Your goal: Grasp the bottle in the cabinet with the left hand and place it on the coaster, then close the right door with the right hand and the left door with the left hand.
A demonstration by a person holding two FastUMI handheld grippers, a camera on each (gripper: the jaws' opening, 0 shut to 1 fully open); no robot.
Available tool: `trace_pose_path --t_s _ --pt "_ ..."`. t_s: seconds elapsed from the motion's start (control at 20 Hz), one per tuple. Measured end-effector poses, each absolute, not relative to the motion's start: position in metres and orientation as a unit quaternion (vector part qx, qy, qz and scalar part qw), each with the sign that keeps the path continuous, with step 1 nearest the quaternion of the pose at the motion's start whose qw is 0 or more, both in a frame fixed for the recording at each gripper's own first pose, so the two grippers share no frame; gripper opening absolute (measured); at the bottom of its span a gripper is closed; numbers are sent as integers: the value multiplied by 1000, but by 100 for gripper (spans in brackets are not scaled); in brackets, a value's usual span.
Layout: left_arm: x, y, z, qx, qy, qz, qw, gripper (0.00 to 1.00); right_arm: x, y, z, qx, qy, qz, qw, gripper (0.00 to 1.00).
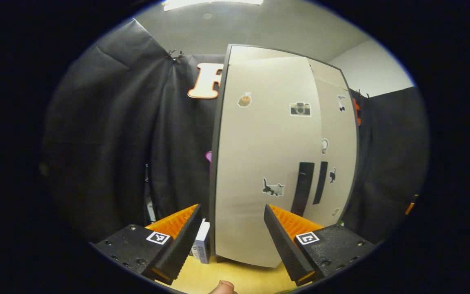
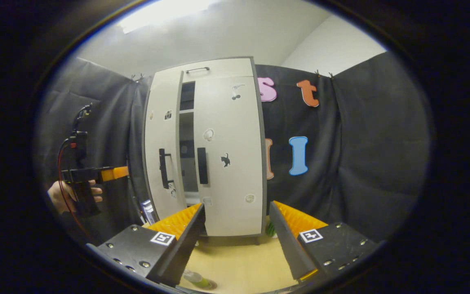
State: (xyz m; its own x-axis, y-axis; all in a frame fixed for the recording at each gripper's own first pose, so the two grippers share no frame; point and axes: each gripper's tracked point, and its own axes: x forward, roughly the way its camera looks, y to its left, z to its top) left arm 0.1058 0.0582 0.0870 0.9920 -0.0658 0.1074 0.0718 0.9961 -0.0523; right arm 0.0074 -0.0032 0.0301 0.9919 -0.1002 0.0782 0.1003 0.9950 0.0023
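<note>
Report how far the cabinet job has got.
Done: the bottle stands on the coaster on the table, and the right door looks shut. In hand: the left door is ajar, a dark gap beside it, with the left gripper held near its outer face. Left: push that door shut. Both grippers are open and hold nothing; the right gripper hangs back.

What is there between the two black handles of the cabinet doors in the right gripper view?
A narrow dark gap: the left door stands slightly ajar beside the shut right door, so shelves of the cabinet show between the handles.
</note>
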Motion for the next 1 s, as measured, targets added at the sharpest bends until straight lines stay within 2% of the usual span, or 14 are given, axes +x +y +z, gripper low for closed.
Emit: trace_pose_path --t_s 0.1,0.15,0.2,0.55,0.65,0.7,0.75,0.85,0.9,0.95,1.0 --pt "103 55 78 -28 -33 -43 998 93 15 6 28 -2 -39 -40 998 92" --pt "98 58 77 -28 -31 -44 998 93 18 8 28 -4 -39 -40 998 95" --pt "93 62 77 -28 -35 -41 998 96 19 8 29 -6 -40 -45 998 95" --pt "72 56 79 -18 -34 -45 998 96 27 28 39 -36 -56 -45 997 95" --pt "66 50 82 -8 -42 -52 998 93 23 29 41 -46 -56 -63 995 92" --pt "63 49 82 -1 -40 -53 998 96 21 32 44 -48 -60 -65 995 92" --pt "60 48 82 6 -42 -52 998 96 20 36 46 -47 -62 -63 995 95" --pt "55 42 81 10 -43 -60 997 96 18 42 48 -54 -64 -62 995 92" --pt "53 38 80 9 -42 -67 997 100 17 43 50 -58 -63 -65 994 99" --pt "51 36 78 8 -40 -73 997 96 17 47 49 -60 -62 -66 994 99" --pt "49 35 77 7 -37 -75 996 96 17 51 48 -57 -60 -67 994 99"
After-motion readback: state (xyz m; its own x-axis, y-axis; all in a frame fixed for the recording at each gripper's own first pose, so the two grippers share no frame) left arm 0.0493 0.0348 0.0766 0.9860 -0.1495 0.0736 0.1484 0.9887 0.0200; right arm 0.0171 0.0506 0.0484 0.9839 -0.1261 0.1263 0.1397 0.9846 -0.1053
